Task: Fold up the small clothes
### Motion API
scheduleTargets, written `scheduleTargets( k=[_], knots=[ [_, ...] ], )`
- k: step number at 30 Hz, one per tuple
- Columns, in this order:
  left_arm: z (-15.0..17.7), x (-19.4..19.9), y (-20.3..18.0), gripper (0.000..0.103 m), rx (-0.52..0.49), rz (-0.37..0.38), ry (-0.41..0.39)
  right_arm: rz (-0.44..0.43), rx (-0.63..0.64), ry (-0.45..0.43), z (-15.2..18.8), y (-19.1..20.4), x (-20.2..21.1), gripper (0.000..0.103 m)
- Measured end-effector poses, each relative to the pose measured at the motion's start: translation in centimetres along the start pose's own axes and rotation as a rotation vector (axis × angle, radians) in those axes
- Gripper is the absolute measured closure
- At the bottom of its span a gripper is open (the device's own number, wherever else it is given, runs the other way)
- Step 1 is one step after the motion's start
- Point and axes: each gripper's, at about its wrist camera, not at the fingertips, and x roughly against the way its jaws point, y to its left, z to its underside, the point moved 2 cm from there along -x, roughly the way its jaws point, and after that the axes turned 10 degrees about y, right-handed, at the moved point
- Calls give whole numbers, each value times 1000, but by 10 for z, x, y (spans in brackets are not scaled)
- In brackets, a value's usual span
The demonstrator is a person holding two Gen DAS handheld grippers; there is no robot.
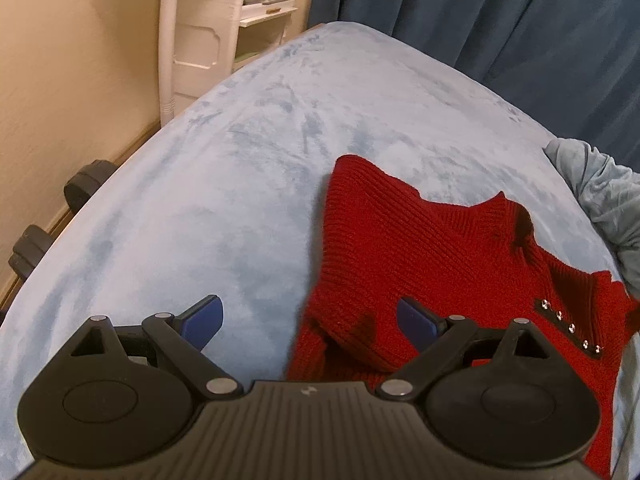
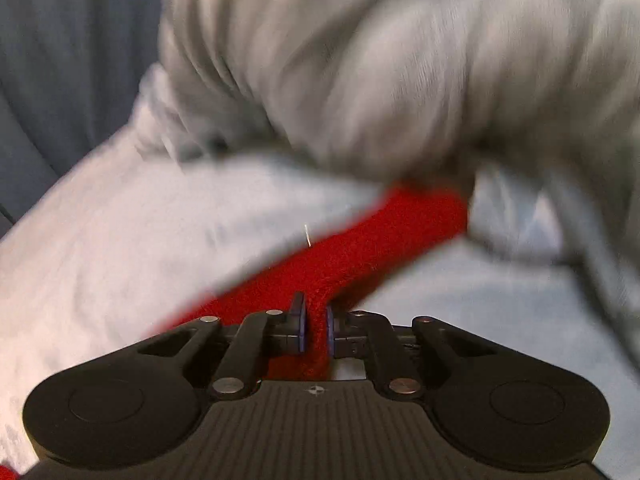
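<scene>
On pale blue bedding the red sweater is still unfolded (one strip pinched by the right gripper), while the left gripper is held wide and empty.

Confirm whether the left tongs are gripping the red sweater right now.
No, the left tongs stand wide open above the red sweater, their blue pads apart and pinching nothing.

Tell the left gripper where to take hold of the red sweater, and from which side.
Probably the near bottom hem of the red sweater, coming from its left edge. There the knit lies folded into a raised lip on the blue blanket, right ahead of the open left gripper, so a finger could slip under it.
</scene>
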Motion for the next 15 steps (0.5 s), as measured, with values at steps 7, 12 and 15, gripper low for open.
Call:
scheduleTargets(
  k=[7,12,15],
  knots=[
    [3,2,-1,7,36,61,-7,224,21,-75,-10,-63,86,94],
    [4,18,4,7,62,72,-15,364,117,15,11,-60,63,94],
    [-1,33,12,7,63,59,-28,295,243,-113,11,0,96,94]
  ],
)
